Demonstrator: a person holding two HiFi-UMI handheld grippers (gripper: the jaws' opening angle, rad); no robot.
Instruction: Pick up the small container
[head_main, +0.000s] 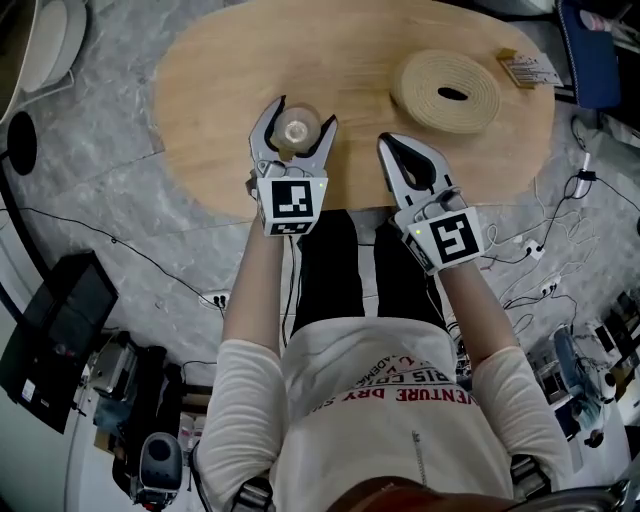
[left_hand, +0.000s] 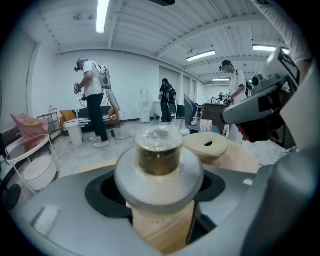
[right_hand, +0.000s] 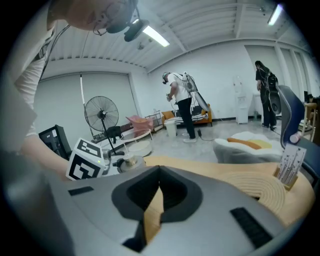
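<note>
Wooden oval table (head_main: 215, 75) carries the small container (head_main: 297, 128) near its 7 o'clock edge, standing between the spread jaws of the left gripper (head_main: 302, 112), a gap on either side. At 5 o'clock the right gripper (head_main: 388, 144) has jaws pressed together, empty. Coiled woven mat (head_main: 446, 92) lies at 3 o'clock

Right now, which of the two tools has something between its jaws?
The left tool: the small container stands between its jaws, which are apart around it. The right tool has its jaws together with nothing in them.
</note>
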